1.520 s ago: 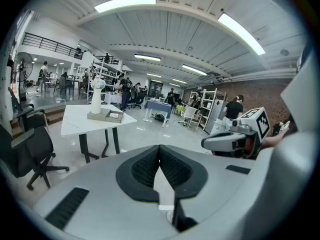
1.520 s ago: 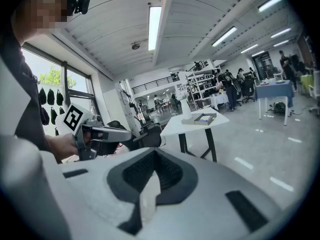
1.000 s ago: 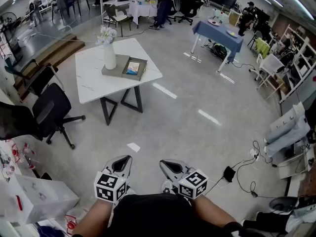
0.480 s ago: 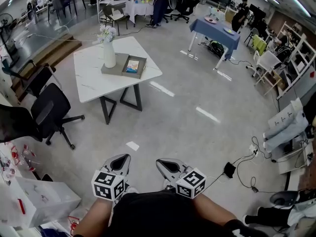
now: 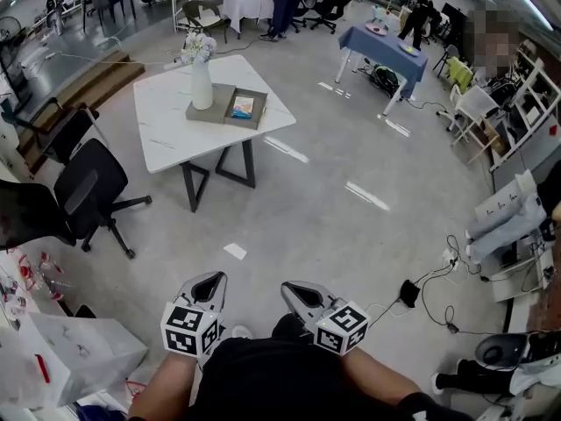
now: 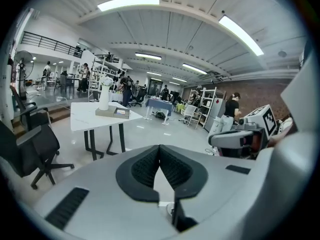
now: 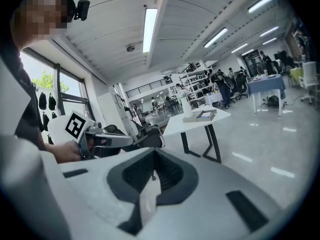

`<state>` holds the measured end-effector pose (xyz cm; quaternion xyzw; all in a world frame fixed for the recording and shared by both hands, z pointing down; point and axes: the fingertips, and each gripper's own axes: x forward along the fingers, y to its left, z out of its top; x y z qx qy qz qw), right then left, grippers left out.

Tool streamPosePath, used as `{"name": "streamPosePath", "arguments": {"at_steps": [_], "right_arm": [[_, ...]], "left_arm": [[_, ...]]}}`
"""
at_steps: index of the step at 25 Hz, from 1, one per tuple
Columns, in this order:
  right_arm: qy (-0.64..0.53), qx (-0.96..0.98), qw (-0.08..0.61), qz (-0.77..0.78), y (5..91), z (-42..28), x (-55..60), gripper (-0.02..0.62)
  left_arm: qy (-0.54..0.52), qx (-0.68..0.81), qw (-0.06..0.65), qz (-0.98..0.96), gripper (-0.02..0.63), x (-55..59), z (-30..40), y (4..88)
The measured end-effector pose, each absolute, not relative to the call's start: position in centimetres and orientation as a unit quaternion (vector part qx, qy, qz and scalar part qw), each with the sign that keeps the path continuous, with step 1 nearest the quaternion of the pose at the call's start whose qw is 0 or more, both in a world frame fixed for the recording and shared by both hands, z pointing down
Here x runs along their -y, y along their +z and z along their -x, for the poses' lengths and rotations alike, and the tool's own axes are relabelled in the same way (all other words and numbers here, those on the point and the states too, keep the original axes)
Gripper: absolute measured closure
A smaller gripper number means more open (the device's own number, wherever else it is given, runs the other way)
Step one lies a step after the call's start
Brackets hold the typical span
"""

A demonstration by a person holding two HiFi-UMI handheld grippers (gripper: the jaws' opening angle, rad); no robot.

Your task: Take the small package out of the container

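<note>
Small package (image 5: 243,106), blue-ish top, lies flat inside the shallow container (image 5: 257,115) on the white table (image 5: 166,139), across the room from me. Too small to read any print on it. White vase (image 5: 202,84) w/ flowers stands upright just left of the container; can't tell if the grey base under it is the same piece. Black office chair (image 5: 86,187) is nr the table's left side, not touching it. Shiny floor (image 5: 298,209) lies btwn table and me.

Both my claws are well apart from the table, low in head view, close to my body, side by side, not touching each other. Left claw (image 5: 210,281): pads together, nothing btwn them. In left gripper view the left claw (image 6: 159,151) shows ribbed pads meeting at the tips, table + vase ahead-left. Right claw (image 5: 292,289): closed too, empty. In right gripper view the right claw (image 7: 154,156) has tips touching, table ahead-right. White plastic box (image 5: 79,349) is at my lower left.
</note>
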<state>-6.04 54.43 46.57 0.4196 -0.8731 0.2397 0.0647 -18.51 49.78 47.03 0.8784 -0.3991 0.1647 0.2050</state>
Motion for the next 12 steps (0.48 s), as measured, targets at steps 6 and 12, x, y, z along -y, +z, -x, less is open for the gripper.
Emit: {"name": "streamPosePath", "arguments": {"at_steps": [6, 12], "right_arm": [[0.242, 0.871, 0.072, -0.421, 46.6, 6.5, -53.1, 0.595], [0.227, 0.875, 0.073, -0.422, 46.6, 6.2, -49.2, 0.595]], "left_arm": [[0.154, 0.395, 0.222, -0.878, 0.603, -49.3, 18.9, 47.4], [0.158, 0.39, 0.231, -0.877, 0.603, -47.4, 18.3, 48.3]]}}
